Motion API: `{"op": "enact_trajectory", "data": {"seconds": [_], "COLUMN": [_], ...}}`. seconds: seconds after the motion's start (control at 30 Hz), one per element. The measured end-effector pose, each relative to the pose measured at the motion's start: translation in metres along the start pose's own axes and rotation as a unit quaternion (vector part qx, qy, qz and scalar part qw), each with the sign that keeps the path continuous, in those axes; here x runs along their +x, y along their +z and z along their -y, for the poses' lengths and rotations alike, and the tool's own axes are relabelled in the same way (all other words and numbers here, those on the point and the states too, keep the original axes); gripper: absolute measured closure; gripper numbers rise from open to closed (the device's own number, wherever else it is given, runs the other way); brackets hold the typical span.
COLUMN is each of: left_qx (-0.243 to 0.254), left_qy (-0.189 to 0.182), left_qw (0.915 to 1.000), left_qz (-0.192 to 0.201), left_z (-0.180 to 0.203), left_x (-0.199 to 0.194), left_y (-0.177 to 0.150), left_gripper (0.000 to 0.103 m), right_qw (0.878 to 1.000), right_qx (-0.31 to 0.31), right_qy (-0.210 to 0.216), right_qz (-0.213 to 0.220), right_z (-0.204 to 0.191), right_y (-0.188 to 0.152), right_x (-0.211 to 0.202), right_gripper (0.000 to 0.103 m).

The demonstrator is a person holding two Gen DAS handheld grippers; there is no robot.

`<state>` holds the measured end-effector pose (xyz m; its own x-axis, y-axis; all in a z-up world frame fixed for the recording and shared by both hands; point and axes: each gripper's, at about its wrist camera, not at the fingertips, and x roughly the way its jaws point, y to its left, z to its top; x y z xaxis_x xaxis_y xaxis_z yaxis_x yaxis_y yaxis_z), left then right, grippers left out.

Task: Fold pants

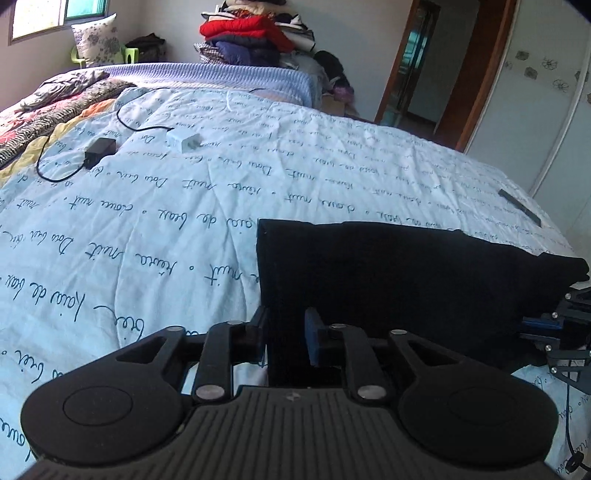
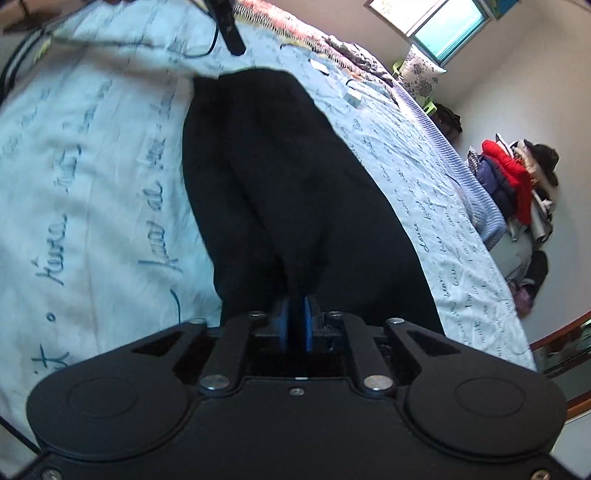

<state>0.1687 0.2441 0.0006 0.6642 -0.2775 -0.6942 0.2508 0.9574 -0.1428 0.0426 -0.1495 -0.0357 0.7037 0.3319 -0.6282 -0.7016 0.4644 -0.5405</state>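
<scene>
Black pants (image 1: 406, 280) lie folded into a broad slab on the pale blue bedspread (image 1: 184, 229). My left gripper (image 1: 286, 325) straddles the slab's near left edge. Its jaws stand apart, the blue pad (image 1: 314, 339) shows on the right finger, and dark cloth lies loosely between them. In the right wrist view the pants (image 2: 280, 184) stretch away from my right gripper (image 2: 295, 306). Its blue pads are almost together, and pleats of cloth run into the narrow gap. In the left wrist view the right gripper (image 1: 532, 326) sits at the pants' right end.
On the bedspread's far left lie a black charger (image 1: 99, 149) with a looped cable and a white adapter (image 1: 183, 140). A dark flat bar (image 1: 519, 205) rests near the bed's right edge. Piled clothes (image 1: 251, 33) and a doorway (image 1: 417, 74) lie beyond.
</scene>
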Motion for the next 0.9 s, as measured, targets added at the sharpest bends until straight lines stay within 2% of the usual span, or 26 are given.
{"op": "enact_trajectory", "data": {"seconds": [0.07,0.13,0.2,0.27,0.43,0.53,0.6,0.7,0.8,0.9], "left_qx": [0.010,0.022,0.037,0.047,0.075,0.078,0.078,0.069,0.047,0.028], "left_qy": [0.029,0.066,0.090,0.122,0.185,0.199,0.208,0.218,0.214,0.209], "left_qw": [0.9995,0.9976,0.9952,0.9915,0.9800,0.9769,0.9750,0.9735,0.9757,0.9774], "left_qz": [0.000,0.006,0.009,0.003,-0.001,0.000,0.000,0.002,0.004,0.002], "left_z": [0.005,0.012,0.020,0.025,0.024,0.018,0.015,0.011,0.005,0.004], "left_x": [0.000,0.002,0.003,0.003,-0.006,-0.013,-0.015,-0.017,-0.018,-0.012], "left_y": [0.003,0.006,0.009,0.011,0.005,-0.001,-0.004,-0.005,-0.001,0.003], "left_gripper": [0.032,0.020,0.020,0.020,0.019,0.017,0.017,0.017,0.017,0.017], "right_qw": [0.999,0.997,0.995,0.993,0.995,0.996,0.995,0.994,0.992,0.993], "right_qx": [0.017,0.030,0.013,0.004,-0.005,-0.028,-0.023,-0.004,0.006,-0.005], "right_qy": [0.001,0.001,-0.012,0.000,0.012,-0.007,-0.009,0.006,0.034,0.036], "right_qz": [0.042,0.077,0.103,0.116,0.095,0.088,0.095,0.108,0.119,0.109], "right_z": [-0.003,-0.009,-0.024,-0.037,-0.059,-0.068,-0.068,-0.066,-0.070,-0.080], "right_y": [0.020,0.044,0.067,0.088,0.112,0.115,0.117,0.118,0.125,0.127], "right_x": [-0.011,-0.012,0.001,0.022,0.072,0.086,0.084,0.067,0.055,0.064], "right_gripper": [0.084,0.083,0.083,0.083,0.083,0.083,0.098,0.098,0.098,0.098]}}
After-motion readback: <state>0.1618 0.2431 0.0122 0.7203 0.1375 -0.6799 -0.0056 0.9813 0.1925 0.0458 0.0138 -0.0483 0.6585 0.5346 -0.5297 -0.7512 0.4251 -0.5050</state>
